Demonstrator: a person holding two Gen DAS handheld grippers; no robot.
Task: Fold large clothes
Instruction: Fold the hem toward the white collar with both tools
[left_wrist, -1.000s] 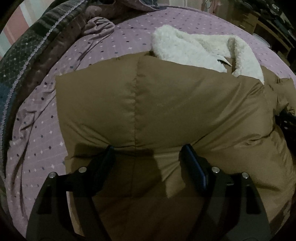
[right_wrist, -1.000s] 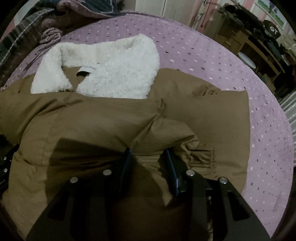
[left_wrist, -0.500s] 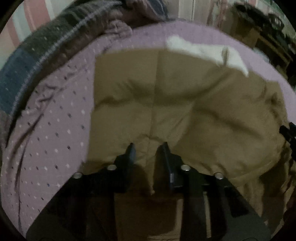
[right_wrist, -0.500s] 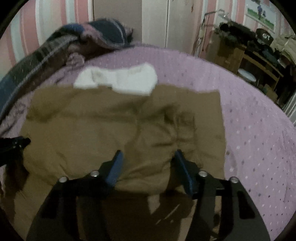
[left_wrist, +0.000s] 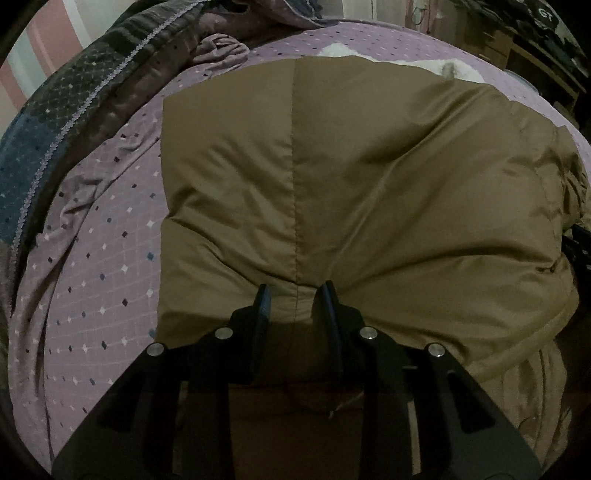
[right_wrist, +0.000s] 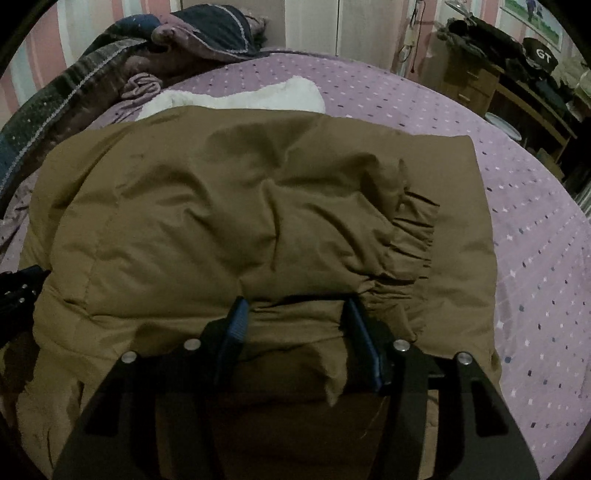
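Spread across a purple bed sheet (right_wrist: 535, 229) dotted with small diamonds, a large brown padded coat (left_wrist: 369, 184) is seen lying folded, its near edge bunched up toward both cameras. A white fleece collar (right_wrist: 236, 98) is visible at the far end of the coat, peeking out beyond the brown fabric — only a thin strip of it is seen from the left wrist view.

From the left wrist view, the left gripper (left_wrist: 295, 299) is clenched on a ridge of the coat, right along a stitched seam (left_wrist: 293, 184); the fabric is pinched between its two dark fingers. From the right wrist view, the right gripper (right_wrist: 295, 314) is held with its fingers spread apart, and a gathered, elasticated part of the coat lies between them — whether the fabric is actually gripped cannot be told.

A dark patterned quilt (left_wrist: 55, 122) is heaped along the far left edge of the bed. Wooden shelves (right_wrist: 517, 96) with dark items on them are seen at the right of the room.
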